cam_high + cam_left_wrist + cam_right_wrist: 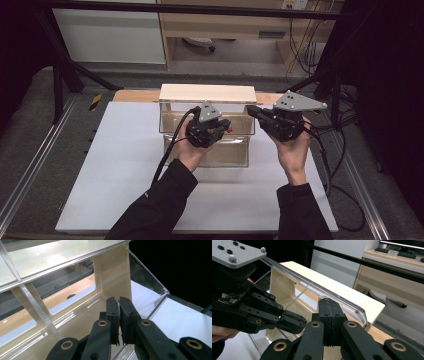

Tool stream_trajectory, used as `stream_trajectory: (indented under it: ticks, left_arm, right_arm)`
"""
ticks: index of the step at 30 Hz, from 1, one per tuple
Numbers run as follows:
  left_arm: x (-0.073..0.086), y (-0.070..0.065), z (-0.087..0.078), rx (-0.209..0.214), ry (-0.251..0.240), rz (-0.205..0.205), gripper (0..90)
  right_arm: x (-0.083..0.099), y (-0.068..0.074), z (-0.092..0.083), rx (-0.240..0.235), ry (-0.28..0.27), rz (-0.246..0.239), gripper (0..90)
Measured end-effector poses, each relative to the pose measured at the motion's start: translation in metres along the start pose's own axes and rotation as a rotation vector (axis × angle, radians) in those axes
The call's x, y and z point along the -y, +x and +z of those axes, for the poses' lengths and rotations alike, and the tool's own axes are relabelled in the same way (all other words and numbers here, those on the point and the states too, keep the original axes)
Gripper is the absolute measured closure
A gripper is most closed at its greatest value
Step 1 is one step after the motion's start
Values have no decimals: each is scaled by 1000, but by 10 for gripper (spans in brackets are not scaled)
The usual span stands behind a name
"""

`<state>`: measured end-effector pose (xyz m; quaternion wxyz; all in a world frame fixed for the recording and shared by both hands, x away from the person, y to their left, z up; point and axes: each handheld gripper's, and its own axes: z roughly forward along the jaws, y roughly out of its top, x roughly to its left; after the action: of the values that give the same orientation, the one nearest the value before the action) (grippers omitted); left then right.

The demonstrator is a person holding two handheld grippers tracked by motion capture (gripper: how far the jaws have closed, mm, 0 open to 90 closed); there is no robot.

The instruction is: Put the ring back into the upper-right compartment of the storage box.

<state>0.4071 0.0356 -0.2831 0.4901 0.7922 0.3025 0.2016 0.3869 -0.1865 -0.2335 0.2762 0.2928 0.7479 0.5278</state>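
Black grippers, see-through box, white table

The left gripper [216, 126] and right gripper [260, 114] are black, each with a grey plate on top. The box [235, 150] is clear with pale cream wood parts. The table top [120, 165] is white, the sleeves [160, 205] black, the cables black

The clear box [207, 135] is taking up the white sheet [115, 165] at its far middle; bare sheet is lying open left, right and nearside of the box, whose raised lid [207, 93] is blocking its far side.
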Motion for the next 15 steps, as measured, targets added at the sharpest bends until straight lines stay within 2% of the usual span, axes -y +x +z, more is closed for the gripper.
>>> stream_trajectory:
  ticks: [1,3,7,15]
  left_arm:
    - [0,0,0,2,1,2,842]
    - [1,0,-2,11,-6,-3,761]
    - [0,-1,-10,24,-15,4,714]
    - [1,-4,-30,48,-24,16,559]
  right_arm:
    - [0,0,0,0,-1,-1,900]
    - [0,0,0,2,-2,-2,900]
    - [0,0,0,2,-1,-3,900]
    - [0,0,0,4,0,-1,900]
